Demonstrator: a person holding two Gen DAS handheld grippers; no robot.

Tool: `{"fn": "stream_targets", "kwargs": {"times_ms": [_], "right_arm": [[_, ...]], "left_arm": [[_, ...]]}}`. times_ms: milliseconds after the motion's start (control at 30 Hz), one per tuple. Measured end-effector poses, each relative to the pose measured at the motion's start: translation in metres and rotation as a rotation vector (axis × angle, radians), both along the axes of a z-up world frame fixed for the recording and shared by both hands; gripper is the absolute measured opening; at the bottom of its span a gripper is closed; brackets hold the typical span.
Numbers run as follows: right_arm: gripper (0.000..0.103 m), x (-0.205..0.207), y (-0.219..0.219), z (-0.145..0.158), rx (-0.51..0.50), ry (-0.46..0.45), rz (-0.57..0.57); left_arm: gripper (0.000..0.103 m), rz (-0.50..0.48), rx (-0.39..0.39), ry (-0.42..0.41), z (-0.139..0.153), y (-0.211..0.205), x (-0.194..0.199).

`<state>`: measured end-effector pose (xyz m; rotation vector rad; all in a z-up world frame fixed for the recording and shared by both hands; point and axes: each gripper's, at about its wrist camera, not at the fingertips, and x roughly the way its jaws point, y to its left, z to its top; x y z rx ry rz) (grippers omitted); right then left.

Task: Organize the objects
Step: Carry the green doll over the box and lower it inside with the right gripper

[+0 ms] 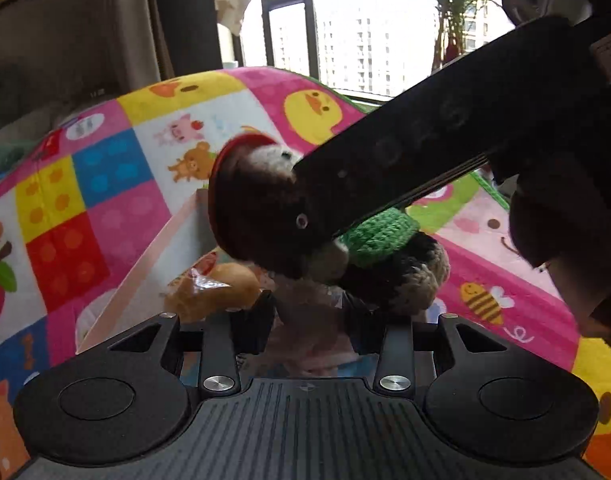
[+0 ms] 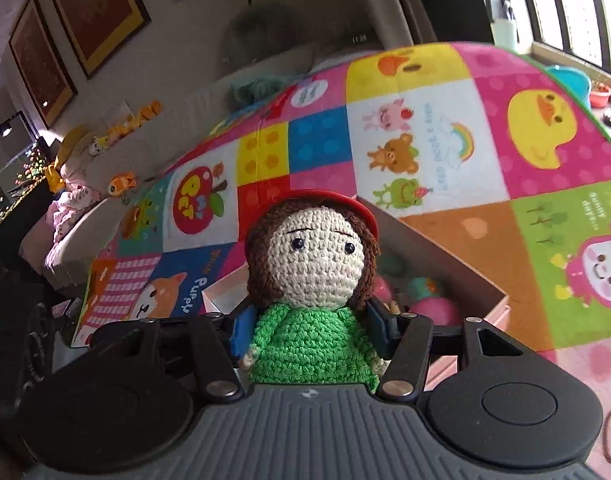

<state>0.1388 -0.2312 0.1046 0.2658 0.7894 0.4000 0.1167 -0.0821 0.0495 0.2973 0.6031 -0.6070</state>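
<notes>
On the floor, surface: bright patchwork cartoon play mat (image 2: pixel 425 92).
Room: framed pictures (image 2: pixel 93 12) at 10 o'clock; window (image 1: pixel 345 32) at 12.
Writing: "Puppy", "PET".
Right gripper (image 2: pixel 311 330): pinching green-bodied crochet doll with red cap (image 2: pixel 313 264), above pink box (image 2: pixel 457 276).
Left gripper (image 1: pixel 311 320): clamped on crinkly clear wrapper (image 1: pixel 305 316).

- My right gripper (image 2: pixel 311 330) squeezes the yarn doll (image 2: pixel 313 280), so nothing else fits between those fingers.
- In my left view, that doll (image 1: pixel 265 216) and my right gripper's black finger (image 1: pixel 425 148) hang right in front and block the way ahead.
- The pink box (image 2: pixel 457 276) below is open on top, but balls (image 2: pixel 433 308) fill part of it.
- The play mat (image 2: pixel 565 288) right of the box is bare.
</notes>
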Motion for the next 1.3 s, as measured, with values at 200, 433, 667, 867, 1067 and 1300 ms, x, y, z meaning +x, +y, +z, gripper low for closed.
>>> {"fn": "stream_targets", "kwargs": {"times_ms": [200,433,667,867,1067,1300], "right_arm": [[0.057,0.022,0.008,-0.029,-0.196,-0.021,-0.051],[0.057,0.031,0.028,-0.026,-0.399,-0.134,0.013],[0.073,0.020,0.018,-0.006,-0.385,-0.153,0.025],[0.074,-0.008,-0.005,0.017,-0.211,-0.115,0.040],[0.076,-0.009,0.010,-0.002,-0.218,-0.066,0.102],[0.079,-0.019,0.025,-0.008,-0.368,-0.140,0.116]], "left_arm": [[0.044,0.070,-0.053,0.009,0.009,0.030,-0.002],[0.042,0.108,-0.226,0.046,0.029,0.056,-0.019],[0.042,0.059,-0.181,0.073,0.010,0.037,-0.013],[0.042,-0.003,-0.156,0.053,0.010,0.024,-0.024],[0.042,-0.001,-0.104,-0.012,0.024,0.029,-0.037],[0.042,0.113,-0.179,-0.003,0.033,0.066,-0.036]]}}
